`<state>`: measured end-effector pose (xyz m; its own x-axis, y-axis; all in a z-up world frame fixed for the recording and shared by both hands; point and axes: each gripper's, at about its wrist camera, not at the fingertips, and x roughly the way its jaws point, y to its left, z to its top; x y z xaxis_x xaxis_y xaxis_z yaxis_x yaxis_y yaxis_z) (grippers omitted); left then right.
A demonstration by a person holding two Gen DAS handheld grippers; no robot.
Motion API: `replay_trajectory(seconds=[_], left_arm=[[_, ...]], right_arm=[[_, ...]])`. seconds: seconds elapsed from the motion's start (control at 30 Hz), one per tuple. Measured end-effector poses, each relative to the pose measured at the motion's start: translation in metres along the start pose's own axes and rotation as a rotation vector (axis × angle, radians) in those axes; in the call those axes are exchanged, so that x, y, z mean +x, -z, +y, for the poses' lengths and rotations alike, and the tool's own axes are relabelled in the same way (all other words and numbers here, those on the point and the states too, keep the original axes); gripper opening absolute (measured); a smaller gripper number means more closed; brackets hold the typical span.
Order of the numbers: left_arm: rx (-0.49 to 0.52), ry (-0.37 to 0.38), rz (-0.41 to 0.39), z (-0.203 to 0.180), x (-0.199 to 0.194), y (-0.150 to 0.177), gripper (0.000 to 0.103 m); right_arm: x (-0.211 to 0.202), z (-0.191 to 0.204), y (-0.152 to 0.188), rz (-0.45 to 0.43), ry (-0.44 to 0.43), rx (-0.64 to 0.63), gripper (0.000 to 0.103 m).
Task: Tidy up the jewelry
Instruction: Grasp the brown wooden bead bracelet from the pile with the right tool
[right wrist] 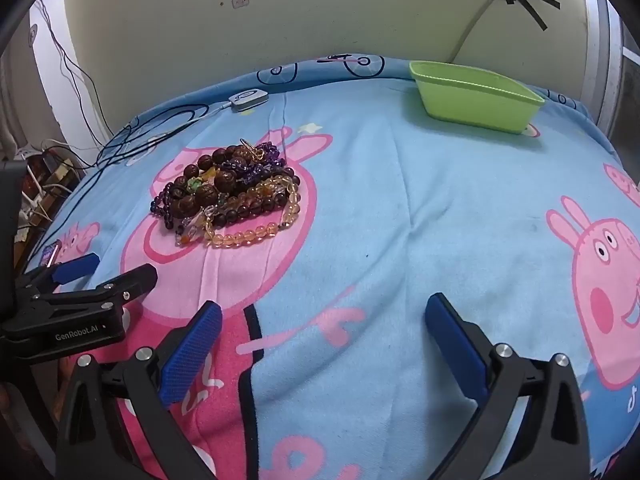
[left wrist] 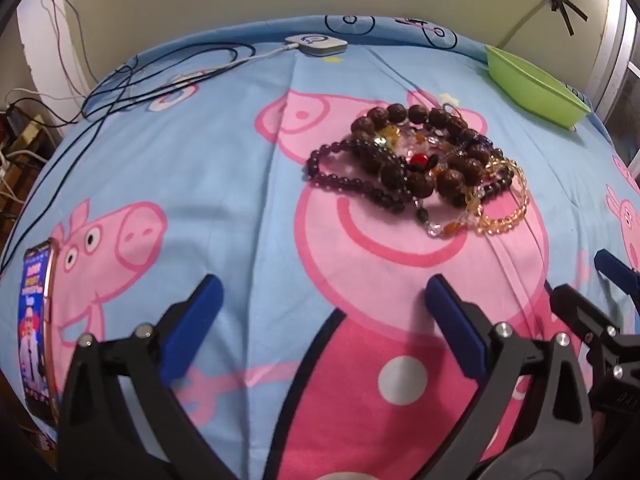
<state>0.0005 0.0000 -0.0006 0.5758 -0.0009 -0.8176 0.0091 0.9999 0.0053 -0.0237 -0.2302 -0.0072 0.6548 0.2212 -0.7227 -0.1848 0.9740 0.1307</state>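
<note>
A tangled pile of bead bracelets point(left wrist: 420, 164) lies on a blue cartoon-pig bedsheet point(left wrist: 224, 184): big brown beads, dark purple beads, amber and clear beads. It also shows in the right wrist view point(right wrist: 232, 196). A green plastic tub point(left wrist: 534, 86) stands at the back right; in the right wrist view point(right wrist: 476, 94) it looks empty. My left gripper point(left wrist: 320, 292) is open and empty, short of the pile. My right gripper point(right wrist: 324, 316) is open and empty, to the right of the pile. The left gripper also shows in the right wrist view point(right wrist: 100, 272).
A phone point(left wrist: 36, 328) lies at the bed's left edge. A small white device point(left wrist: 316, 44) with dark cables point(left wrist: 132, 84) sits at the back left. A wall runs behind the bed. Clutter and wires stand at the far left.
</note>
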Motion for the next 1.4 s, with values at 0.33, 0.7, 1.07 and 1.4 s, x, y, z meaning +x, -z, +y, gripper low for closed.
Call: replay_trajectory(seconds=[0.33, 0.7, 1.07, 1.4], left_arm=[[0.009, 0.005, -0.010, -0.006, 0.001, 0.001, 0.097], [-0.087, 0.178, -0.090, 0.040, -0.028, -0.038, 0.077], [0.020, 0.283, 0.020, 0.007, 0.030, -0.108, 0.059], [0.054, 0.261, 0.055, 0.002, 0.054, -0.120, 0.014]], right_arm=[[-0.005, -0.005, 0.001, -0.020, -0.049, 0.045, 0.083], [-0.016, -0.009, -0.027, -0.091, -0.138, -0.004, 0.021], [0.045, 0.022, -0.091, 0.046, -0.305, -0.149, 0.000], [0.038, -0.012, -0.082, 0.145, -0.356, -0.131, 0.000]])
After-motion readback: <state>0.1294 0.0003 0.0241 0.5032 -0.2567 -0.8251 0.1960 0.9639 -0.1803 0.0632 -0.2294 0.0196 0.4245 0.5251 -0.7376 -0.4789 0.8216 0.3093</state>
